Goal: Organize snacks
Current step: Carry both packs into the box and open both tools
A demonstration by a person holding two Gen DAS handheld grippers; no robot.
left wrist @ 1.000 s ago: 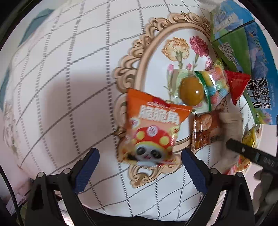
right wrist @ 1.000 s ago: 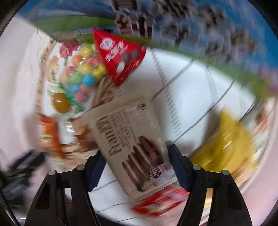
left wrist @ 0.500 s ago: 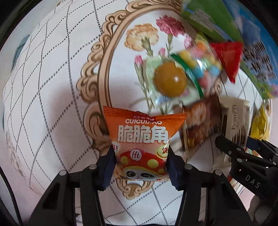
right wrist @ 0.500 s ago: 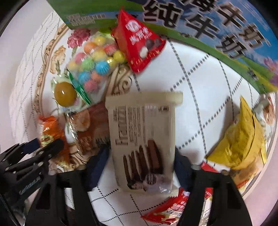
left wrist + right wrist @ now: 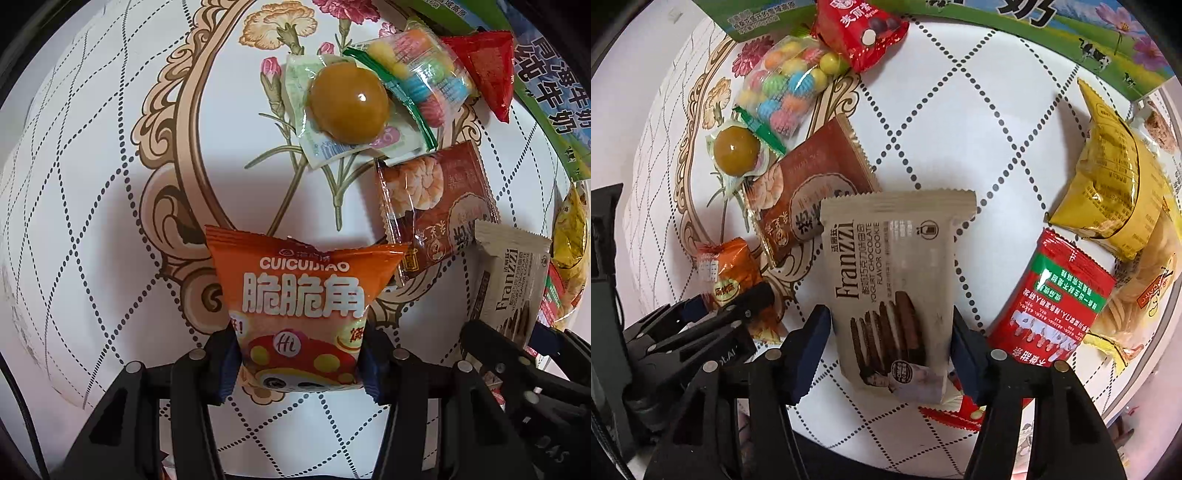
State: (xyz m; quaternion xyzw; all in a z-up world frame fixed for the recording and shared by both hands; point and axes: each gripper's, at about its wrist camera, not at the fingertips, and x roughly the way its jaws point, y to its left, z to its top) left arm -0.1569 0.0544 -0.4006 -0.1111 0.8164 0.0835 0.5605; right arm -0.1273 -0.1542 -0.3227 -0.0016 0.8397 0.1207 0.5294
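My left gripper point(image 5: 299, 363) is shut on the lower end of an orange Cuicuijiao snack bag point(image 5: 303, 295), held just above the tablecloth. The bag also shows at the left of the right wrist view point(image 5: 733, 273). My right gripper point(image 5: 892, 352) is shut on the lower end of a beige Franzzi cookie pack point(image 5: 894, 273), which also shows in the left wrist view point(image 5: 511, 280). Beyond lie a brown shrimp-picture pack point(image 5: 812, 184), a round amber sweet in clear wrap point(image 5: 349, 101), a bag of coloured balls point(image 5: 786, 90) and a red triangular pack point(image 5: 860, 31).
A green and blue milk carton point(image 5: 1052, 26) lies along the far edge. To the right lie a red and green packet point(image 5: 1060, 299), a yellow bag point(image 5: 1115, 184) and a clear cracker pack point(image 5: 1145, 288). The white tablecloth point(image 5: 92, 184) stretches left.
My left gripper moved forward and closed on the orange bag, which was lying between open fingers. My right gripper straightened the cookie pack and holds it steadier.
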